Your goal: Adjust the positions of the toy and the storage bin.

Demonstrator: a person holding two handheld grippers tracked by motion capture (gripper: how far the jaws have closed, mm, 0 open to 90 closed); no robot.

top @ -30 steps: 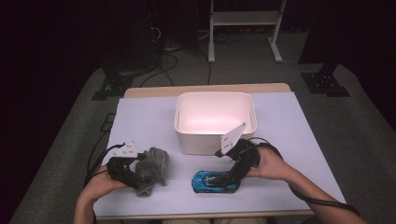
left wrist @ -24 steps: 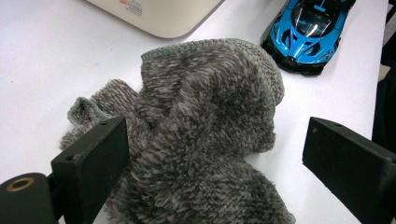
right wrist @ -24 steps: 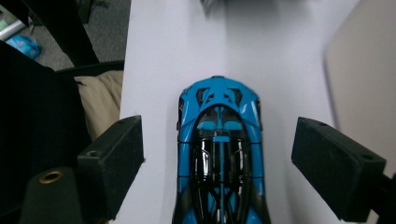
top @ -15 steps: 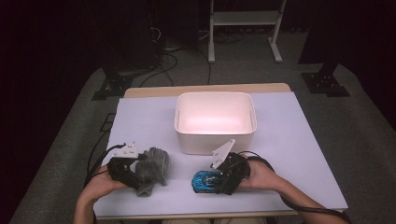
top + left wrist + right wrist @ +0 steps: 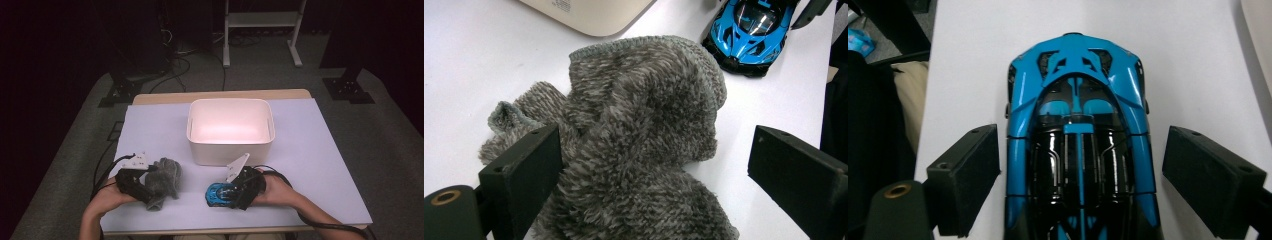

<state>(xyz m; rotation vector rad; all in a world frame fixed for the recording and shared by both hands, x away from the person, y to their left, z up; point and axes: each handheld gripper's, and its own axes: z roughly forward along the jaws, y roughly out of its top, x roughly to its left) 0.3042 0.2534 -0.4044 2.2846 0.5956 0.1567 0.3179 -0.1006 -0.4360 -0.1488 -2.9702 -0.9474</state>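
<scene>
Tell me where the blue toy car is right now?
In the high view the blue toy car sits near the table's front edge, just in front of the white tub, between the open jaws of the right hand-held gripper.

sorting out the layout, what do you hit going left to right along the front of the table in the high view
left gripper → grey fuzzy cloth → blue toy car → right gripper; the white bin sits farther back, above the gap between cloth and car.

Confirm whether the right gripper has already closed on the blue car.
No. The right gripper straddles the car with gaps showing on both sides.
</scene>
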